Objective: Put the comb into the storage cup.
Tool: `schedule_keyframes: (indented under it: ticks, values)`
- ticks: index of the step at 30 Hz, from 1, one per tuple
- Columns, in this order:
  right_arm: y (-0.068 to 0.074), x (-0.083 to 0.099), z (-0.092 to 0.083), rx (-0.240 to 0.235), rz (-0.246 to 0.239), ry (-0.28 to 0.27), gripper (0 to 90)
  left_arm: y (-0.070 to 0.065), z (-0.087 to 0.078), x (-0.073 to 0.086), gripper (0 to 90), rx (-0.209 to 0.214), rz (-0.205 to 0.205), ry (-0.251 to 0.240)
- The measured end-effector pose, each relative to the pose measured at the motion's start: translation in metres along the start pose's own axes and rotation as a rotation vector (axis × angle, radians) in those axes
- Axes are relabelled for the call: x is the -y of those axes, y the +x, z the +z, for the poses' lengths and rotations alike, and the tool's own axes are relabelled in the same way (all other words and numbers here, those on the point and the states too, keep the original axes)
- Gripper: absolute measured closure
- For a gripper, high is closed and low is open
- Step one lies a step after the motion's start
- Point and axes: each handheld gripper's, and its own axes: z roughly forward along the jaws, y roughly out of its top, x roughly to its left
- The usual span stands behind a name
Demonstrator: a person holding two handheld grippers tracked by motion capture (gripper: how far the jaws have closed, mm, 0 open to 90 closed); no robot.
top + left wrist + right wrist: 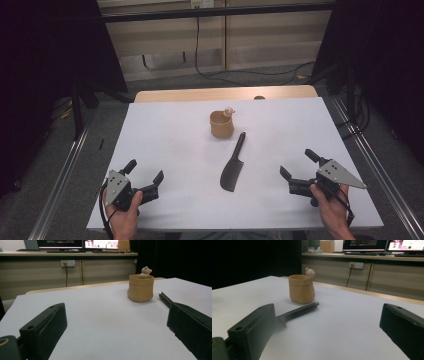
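Note:
A tan cup (221,124) with a small bear figure on its rim stands at the middle of the white table top (165,135). A black cleaver-style knife (234,165) lies in front of it, handle toward the cup. My left gripper (146,176) rests open near the front left edge, held by a hand. My right gripper (297,164) rests open near the front right. The left gripper view has the cup (140,288) ahead and the knife handle (165,299) by its right jaw. In the right gripper view the cup (301,288) and the knife handle (298,311) lie ahead, left of centre.
A wooden strip (225,93) runs along the table's far edge. Metal rails (65,170) flank the table on both sides. Beyond it are a cabinet wall with a socket and hanging cable (197,45), and monitors (82,244) on a counter.

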Motion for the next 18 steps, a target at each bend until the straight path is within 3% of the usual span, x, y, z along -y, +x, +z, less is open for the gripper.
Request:
schedule_keyframes:
  ticks: [3,8,14,18]
  values:
    - [0.004,-0.001,0.005,-0.041,-0.001,-0.002,0.0,-0.001,0.000,-0.001,2.8,0.003,0.006,-0.002]
    - [0.007,-0.004,0.010,-0.059,0.008,-0.005,0.0,-0.001,0.000,0.000,2.8,0.006,0.006,0.001]
    - [0.015,-0.010,0.029,-0.113,0.016,-0.004,0.0,-0.001,0.000,-0.001,2.8,0.011,0.006,0.000]
    - [0.018,-0.014,0.038,-0.096,0.017,-0.008,0.0,-0.001,0.002,-0.001,2.8,0.013,0.005,0.001]
